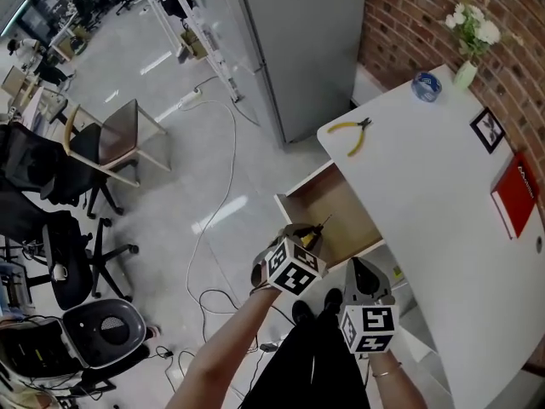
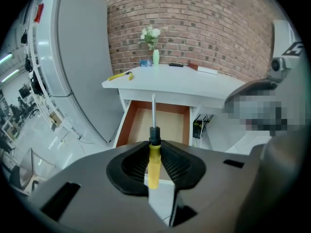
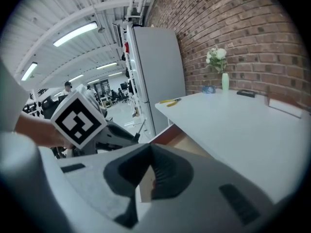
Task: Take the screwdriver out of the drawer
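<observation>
- The right gripper (image 3: 148, 176) hovers nearest, just beside the left one, jaws together on nothing. A careless swing could knock the two together.
- The left gripper (image 2: 153, 148) has its jaws clamped on the yellow handle of the screwdriver (image 2: 153, 130), held above the near end of the open drawer (image 2: 160, 123), shaft pointing far.
- The handle is round and smooth, so a tilt or jolt could let it twist or slide out and drop.
- Farther on, the shaft could catch the edge of the white surface (image 1: 426, 169), where yellow pliers (image 1: 353, 135) lie.
</observation>
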Available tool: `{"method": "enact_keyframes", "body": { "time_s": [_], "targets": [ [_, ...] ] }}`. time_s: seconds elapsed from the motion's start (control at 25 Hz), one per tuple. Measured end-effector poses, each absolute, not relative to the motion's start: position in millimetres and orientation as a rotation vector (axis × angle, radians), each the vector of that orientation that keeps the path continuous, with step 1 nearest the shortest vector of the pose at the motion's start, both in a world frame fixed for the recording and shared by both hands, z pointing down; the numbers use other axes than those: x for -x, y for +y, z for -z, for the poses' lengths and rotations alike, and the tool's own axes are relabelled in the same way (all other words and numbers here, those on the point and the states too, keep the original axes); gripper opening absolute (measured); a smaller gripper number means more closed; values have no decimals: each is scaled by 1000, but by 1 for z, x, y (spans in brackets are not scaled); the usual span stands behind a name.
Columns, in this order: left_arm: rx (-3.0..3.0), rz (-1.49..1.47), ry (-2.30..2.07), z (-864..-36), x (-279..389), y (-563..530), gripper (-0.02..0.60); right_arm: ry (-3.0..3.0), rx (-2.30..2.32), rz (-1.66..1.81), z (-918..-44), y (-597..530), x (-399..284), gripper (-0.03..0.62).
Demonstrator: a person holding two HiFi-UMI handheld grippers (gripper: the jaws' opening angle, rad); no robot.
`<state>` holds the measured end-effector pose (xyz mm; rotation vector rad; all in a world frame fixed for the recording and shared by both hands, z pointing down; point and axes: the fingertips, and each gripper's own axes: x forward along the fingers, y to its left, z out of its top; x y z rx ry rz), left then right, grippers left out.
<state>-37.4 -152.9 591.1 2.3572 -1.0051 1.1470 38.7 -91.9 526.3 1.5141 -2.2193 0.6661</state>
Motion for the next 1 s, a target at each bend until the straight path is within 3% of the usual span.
{"method": "enact_keyframes", "body": {
  "time_s": [1.0],
  "targets": [
    [-2290, -765, -1332, -473, 98, -112, 66, -2288, -1444, -581, -468, -94, -22, 2]
  ]
}}
